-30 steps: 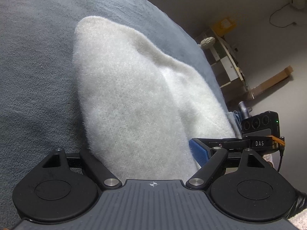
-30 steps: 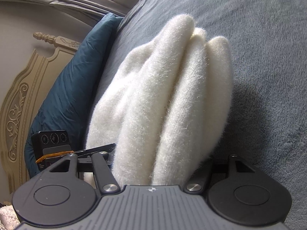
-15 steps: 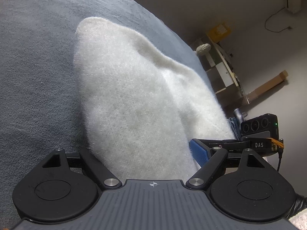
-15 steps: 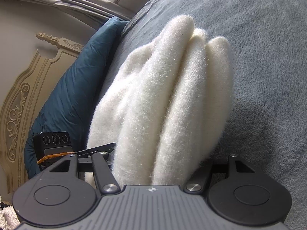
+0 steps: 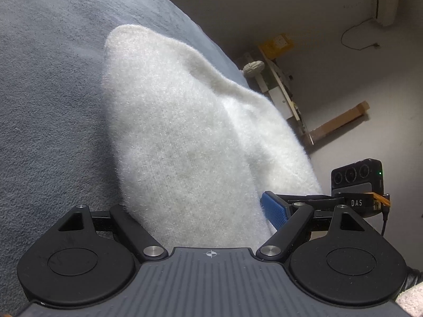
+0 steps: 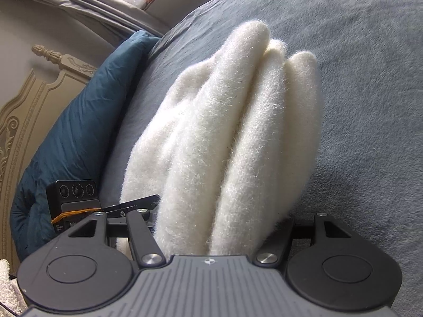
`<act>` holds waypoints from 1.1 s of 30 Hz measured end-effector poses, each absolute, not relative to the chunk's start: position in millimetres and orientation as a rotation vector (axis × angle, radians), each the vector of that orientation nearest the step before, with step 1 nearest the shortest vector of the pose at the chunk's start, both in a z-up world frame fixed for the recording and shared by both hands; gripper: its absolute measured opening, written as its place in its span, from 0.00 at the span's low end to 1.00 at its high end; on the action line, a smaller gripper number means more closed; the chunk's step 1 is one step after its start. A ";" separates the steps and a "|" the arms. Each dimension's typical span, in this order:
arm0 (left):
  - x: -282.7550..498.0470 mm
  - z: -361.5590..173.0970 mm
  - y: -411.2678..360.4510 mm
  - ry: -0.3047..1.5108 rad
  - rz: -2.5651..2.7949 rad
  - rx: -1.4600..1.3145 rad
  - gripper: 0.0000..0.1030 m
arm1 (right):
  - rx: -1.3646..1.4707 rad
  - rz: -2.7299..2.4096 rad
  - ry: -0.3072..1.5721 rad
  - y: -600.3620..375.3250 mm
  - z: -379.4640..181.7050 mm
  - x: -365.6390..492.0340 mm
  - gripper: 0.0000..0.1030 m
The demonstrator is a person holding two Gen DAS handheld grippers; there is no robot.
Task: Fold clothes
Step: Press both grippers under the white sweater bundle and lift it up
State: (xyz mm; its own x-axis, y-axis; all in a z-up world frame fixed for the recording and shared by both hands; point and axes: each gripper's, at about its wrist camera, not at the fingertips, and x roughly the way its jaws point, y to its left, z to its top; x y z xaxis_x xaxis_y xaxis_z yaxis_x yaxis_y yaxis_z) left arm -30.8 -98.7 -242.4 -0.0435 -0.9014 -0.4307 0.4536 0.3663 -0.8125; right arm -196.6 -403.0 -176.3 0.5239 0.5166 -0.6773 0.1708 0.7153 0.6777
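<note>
Both grippers are gripping the fluffy white garment [image 5: 185,142], lifting it over the grey bed cover [image 5: 47,105]: left gripper [image 5: 208,219] w/ jaws closed on a flat edge, right gripper [image 6: 211,227] pinching bunched pleats. Fold is looking partway; laying flat & squaring prob. remaining, though final shape isn't showing.

Left wrist view: white letters "DAS" read on a black label [image 5: 356,203] fixed below the small black camera box [image 5: 357,175] at the right edge. Right wrist view: a like camera box [image 6: 74,195] at the left carries a label under an orange band, print too small to read. No other legible text, numbers or signs.
</note>
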 end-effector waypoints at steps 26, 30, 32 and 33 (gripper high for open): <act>-67.6 -226.0 -152.6 1.140 -1.533 -0.422 0.80 | 0.798 -0.112 0.914 -399.0 -130.9 -299.9 0.63; -76.0 -209.2 -162.6 1.110 -1.544 -0.368 0.80 | 0.831 -0.099 0.909 -406.2 -133.1 -309.1 0.63; -82.0 -201.8 -162.7 1.088 -1.539 -0.364 0.80 | 0.816 -0.069 0.922 -408.5 -129.3 -306.1 0.63; -84.9 -198.1 -162.8 1.078 -1.536 -0.363 0.80 | 0.807 -0.053 0.928 -409.6 -127.2 -304.3 0.63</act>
State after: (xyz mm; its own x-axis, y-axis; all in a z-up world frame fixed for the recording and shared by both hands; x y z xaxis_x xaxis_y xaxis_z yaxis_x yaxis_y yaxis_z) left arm -84.9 -162.8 -198.1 -0.2857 -0.9004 -0.3281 0.6150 0.0903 -0.7834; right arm -304.3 -409.6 -127.2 0.6198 0.2889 -0.7297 0.3703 0.7121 0.5965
